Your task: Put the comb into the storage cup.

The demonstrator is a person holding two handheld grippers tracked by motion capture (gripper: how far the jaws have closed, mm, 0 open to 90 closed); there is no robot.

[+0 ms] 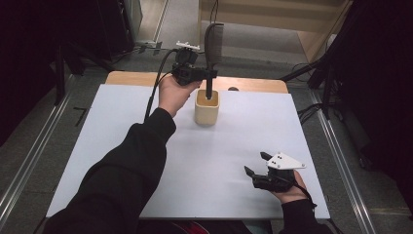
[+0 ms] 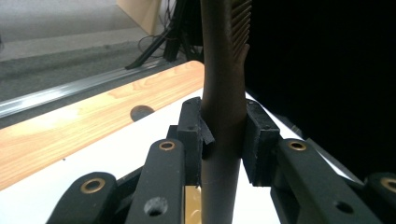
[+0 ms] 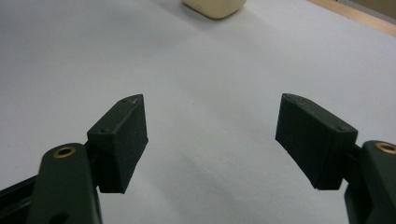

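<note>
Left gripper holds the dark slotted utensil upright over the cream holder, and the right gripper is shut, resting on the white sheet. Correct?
Not quite: the right gripper is open, its jaws standing wide apart with nothing between them, as the right gripper view shows. The rest holds.

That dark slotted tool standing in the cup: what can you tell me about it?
The slotted spatula looks like dark brown plastic, with a long handle and a broad head with slits. It stands upright, head up, its handle end inside the cream cup at the table's far side. The left claw is clamped around its handle.
</note>
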